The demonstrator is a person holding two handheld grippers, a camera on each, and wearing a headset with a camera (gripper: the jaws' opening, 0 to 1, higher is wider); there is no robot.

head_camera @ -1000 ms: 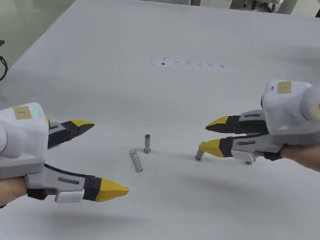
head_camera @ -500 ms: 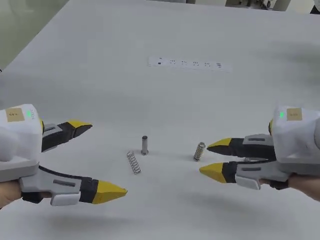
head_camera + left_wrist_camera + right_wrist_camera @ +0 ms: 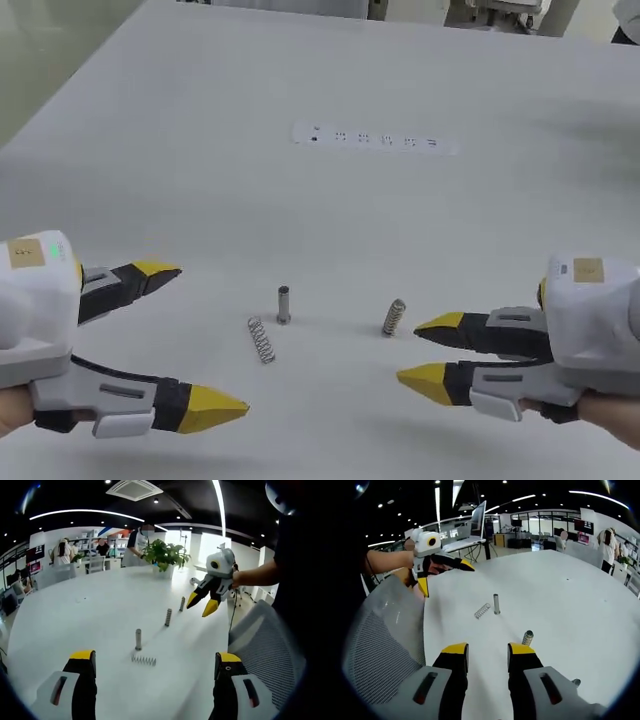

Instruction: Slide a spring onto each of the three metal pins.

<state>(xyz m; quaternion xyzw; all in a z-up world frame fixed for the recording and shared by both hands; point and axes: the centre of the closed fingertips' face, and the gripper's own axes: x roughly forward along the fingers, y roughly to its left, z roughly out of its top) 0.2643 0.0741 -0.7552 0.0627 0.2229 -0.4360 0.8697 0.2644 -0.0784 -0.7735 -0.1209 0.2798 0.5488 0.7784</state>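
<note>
**A:** Both grippers hover low over the white table (image 3: 200, 150), and neither has anything in it. The left gripper (image 3: 188, 338) is spread wide; the right gripper (image 3: 422, 351) is parted only moderately.

**B:** And the hardware sits between them. A bare pin (image 3: 284, 304) stands upright, with a loose spring (image 3: 261, 340) lying flat just beside it, on the left gripper's side.

**A:** Nearer the right gripper, a dressed pin (image 3: 393, 317) already wears its coil. (The left gripper view has a further coiled upright (image 3: 182, 603) behind that one, close to the right gripper's tips. I take it for the third pin, also done, but it's small.)

**B:** So by my reckoning there's one spring left. How would you play it?

**A:** The spring lies closest to the left gripper. Come down with the jaws straddling the coil across its width, near one end, and close gently. Squeeze hard and a thin coil like that will likely buckle or shoot out.

**B:** Then tip it vertical?

**A:** Yes. Bring the free end over the pin's top, line up the axes and lower it. The pin looks free-standing to me, so a sideways nudge could topple it. The right gripper could steady its base.
</note>
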